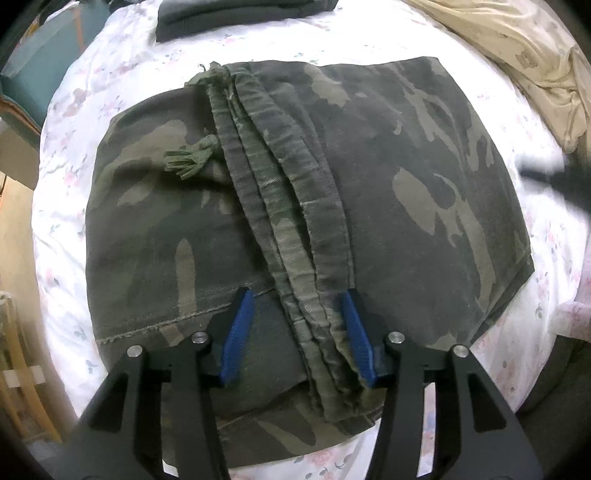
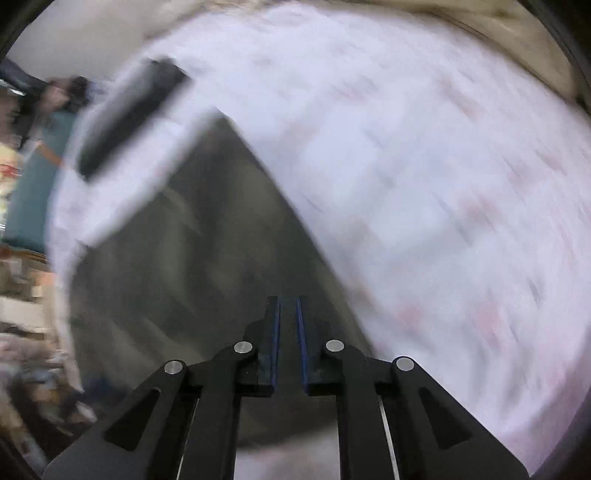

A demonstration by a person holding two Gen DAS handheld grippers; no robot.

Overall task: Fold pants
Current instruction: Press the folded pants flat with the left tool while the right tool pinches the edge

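Camouflage pants (image 1: 406, 177) lie folded on the bed with the floral sheet (image 1: 62, 206). Their waistband (image 1: 291, 229) runs as a bunched ridge from far left toward me, with a frayed green drawstring (image 1: 188, 158) beside it. My left gripper (image 1: 297, 295) is open just above the pants, its blue pads (image 1: 238, 336) on either side of the waistband. The right wrist view is motion-blurred: my right gripper (image 2: 288, 301) hovers over the pants (image 2: 192, 258), jaws nearly shut with a thin gap and nothing between them.
A folded dark garment (image 1: 236, 14) lies at the bed's far end and also shows in the right wrist view (image 2: 122, 118). A crumpled cream blanket (image 1: 509, 48) lies at the right. A teal chair (image 1: 37, 70) and wooden furniture (image 1: 22, 350) stand left of the bed.
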